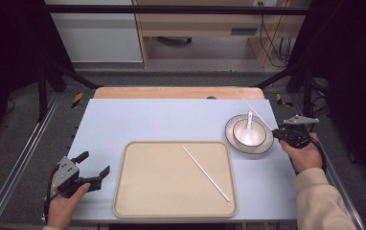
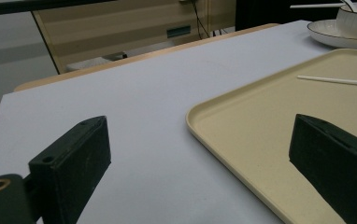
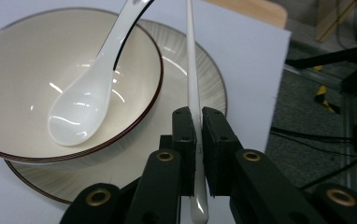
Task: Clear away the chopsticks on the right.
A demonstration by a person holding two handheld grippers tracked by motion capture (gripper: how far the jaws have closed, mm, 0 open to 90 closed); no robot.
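We start with the bench, a pale blue sheet under everything, and on it the tray, broad and beige, sitting at the near middle. One chopstick lies flat in the tray, running on a slant from the upper middle down towards the near right corner; nothing else is in there. Beyond the tray's far right corner sits the plate, well apart from the tray, and the bowl stands on it. A white spoon rests in the bowl, its scoop low against the inner wall and its handle leaning out over the far rim (the bowl holds nothing else that we can see).

The relation that matters: the second chopstick is clamped in our right hand-held gripper, jaws pressed together on its thick end, and its long axis runs away from the hand, up over the plate's right edge and beside the bowl, clear of the spoon. The tray lies to the left and nearer us from that hand, so we judge the next move is a carry leftwards, and the stick wants turning to lie alongside its mate rather than across it.

Our left hand-held gripper hangs near the tray's left edge, jaws wide apart with nothing between them. It is the nearer hand to the tray, though the right one has the stick
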